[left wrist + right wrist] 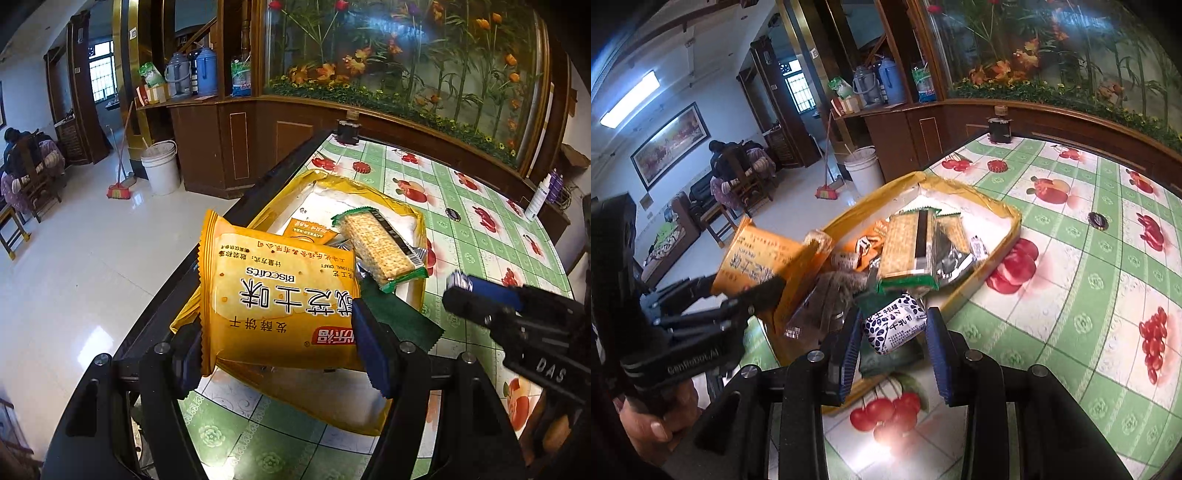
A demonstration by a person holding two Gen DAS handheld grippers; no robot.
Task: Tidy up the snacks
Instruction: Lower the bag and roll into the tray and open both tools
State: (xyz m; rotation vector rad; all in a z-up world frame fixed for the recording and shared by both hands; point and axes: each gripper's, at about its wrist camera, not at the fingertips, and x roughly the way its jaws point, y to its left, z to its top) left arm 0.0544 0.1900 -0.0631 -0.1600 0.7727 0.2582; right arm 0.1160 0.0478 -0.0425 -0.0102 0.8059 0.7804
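Left gripper [277, 347] pinches the yellow biscuit bag [273, 295] by its sides, above the near corner of the yellow tray [413, 218] on the desk [480, 221]. Right gripper [892, 332] clamps a small white-and-blue packet [892, 326]. We judge the slick bag could slip, or knock the cracker pack [376, 247] off the heap.

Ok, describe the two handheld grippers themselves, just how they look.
Both the left gripper and the right gripper have black frames with silver screw heads and ribbed blue pads on two fingers. Seen from the other camera, the left's body carries white "GenRobot.AI" lettering and the right's reads "DAS". A dark sleeve shows at the left hand.
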